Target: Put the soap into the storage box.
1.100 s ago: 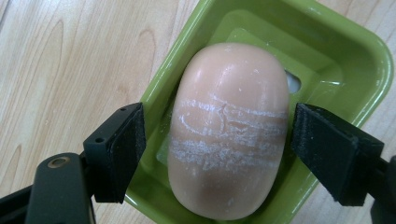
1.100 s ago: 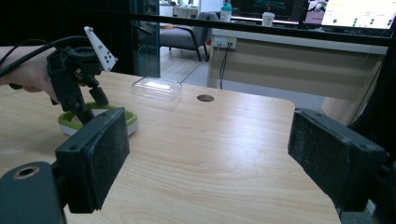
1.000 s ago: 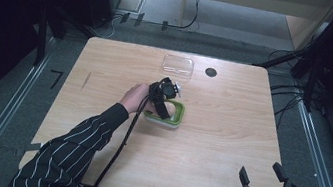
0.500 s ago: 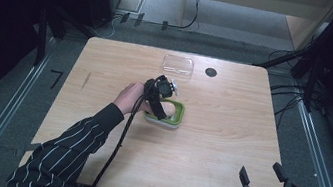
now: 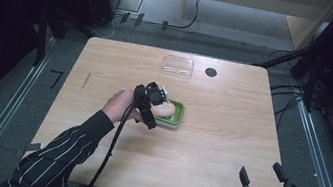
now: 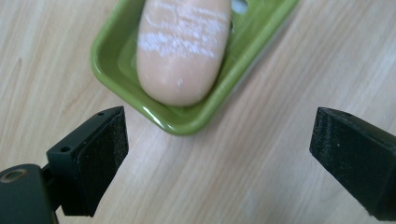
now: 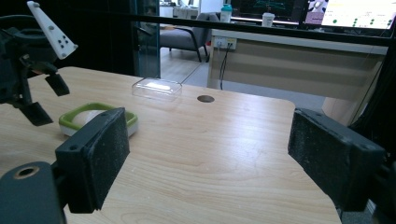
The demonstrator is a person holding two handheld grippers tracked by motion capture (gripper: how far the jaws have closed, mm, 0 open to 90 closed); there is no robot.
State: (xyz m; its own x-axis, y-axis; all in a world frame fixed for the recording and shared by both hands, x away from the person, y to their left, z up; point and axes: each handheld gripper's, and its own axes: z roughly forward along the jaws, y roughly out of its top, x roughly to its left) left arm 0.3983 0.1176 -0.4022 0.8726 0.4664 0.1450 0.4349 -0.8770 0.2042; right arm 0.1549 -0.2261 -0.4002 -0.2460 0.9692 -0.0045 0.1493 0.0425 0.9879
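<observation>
A pink bar of soap [image 6: 182,51] lies in a green soap dish [image 6: 187,126] near the middle of the wooden table [image 5: 219,132]. In the high view the soap [image 5: 167,109] shows inside the dish [image 5: 176,119]. My left gripper [image 5: 157,108] hangs just at the dish's left edge, held by a hand in a striped sleeve. Its jaws have just been opening and now stand open, with only bare table between them [image 6: 219,140]. My right gripper [image 5: 260,171] rests open at the table's near right corner, with nothing between its pads [image 7: 210,154].
A clear plastic lid [image 5: 178,66] lies at the far side of the table, beside a round dark hole [image 5: 211,72]. The left gripper's cable trails back along the sleeve. Dark floor and metal rails surround the table.
The left gripper has drawn back from over the dish toward the near left and lifted slightly. Its jaws have spread, and the soap now shows lying in the dish. The right gripper has stayed put.
</observation>
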